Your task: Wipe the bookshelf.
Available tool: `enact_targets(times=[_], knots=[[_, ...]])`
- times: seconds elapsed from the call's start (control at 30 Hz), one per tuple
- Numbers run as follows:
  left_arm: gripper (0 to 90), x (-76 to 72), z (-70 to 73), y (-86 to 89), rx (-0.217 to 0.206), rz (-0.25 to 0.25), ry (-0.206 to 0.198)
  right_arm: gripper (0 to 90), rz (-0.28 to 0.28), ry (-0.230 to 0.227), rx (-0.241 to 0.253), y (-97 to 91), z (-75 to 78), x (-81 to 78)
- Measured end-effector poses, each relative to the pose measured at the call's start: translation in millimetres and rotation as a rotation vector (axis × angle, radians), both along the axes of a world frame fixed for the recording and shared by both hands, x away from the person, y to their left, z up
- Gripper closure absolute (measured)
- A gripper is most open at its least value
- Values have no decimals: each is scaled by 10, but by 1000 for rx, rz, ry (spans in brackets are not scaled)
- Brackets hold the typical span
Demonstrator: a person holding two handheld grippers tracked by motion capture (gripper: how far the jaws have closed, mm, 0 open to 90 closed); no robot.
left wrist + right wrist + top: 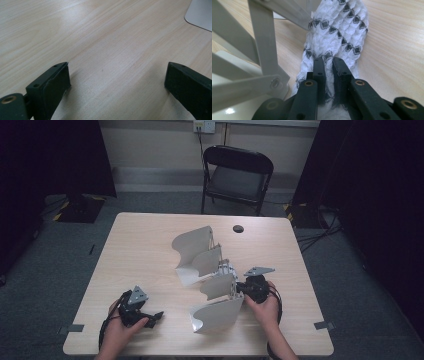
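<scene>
Pinching a white cloth with black diamonds (337, 32) in the right claw (329, 61), just beside the folding rack (207, 270) on the desk (140, 245); resting the left claw (117, 75) apart and empty; risking snagging cloth on rack struts.

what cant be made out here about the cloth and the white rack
- Cloth: in the right gripper view the right gripper, its jaws pinched on it, covers the near end, and the top edge cuts off the far end, so its full shape is unclear.
- Cloth in the high view: too small, behind the rack's panels.
- Rack: in the right gripper view only grey struts, cut by the edges.
- Left gripper view: a white corner, cut off.
</scene>
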State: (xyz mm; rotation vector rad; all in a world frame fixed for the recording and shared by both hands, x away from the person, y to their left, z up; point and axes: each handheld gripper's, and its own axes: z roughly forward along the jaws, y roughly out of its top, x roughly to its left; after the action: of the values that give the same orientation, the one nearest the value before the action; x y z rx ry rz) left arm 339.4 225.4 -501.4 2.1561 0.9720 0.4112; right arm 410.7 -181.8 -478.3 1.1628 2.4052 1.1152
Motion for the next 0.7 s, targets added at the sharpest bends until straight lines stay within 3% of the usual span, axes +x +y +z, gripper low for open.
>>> enact_targets(times=[0.13,0.47,0.6,0.7], knots=[[59,0,1,0,1,0,0,781,-15,-14,-14,-56,12,-29],[59,0,0,0,0,0,0,543,-142,-38,-52,-313,121,-110],[59,0,1,0,1,0,0,497,-156,-51,-50,-342,176,-166],[59,0,0,-1,0,1,0,445,-124,-51,-21,-312,174,-186]])
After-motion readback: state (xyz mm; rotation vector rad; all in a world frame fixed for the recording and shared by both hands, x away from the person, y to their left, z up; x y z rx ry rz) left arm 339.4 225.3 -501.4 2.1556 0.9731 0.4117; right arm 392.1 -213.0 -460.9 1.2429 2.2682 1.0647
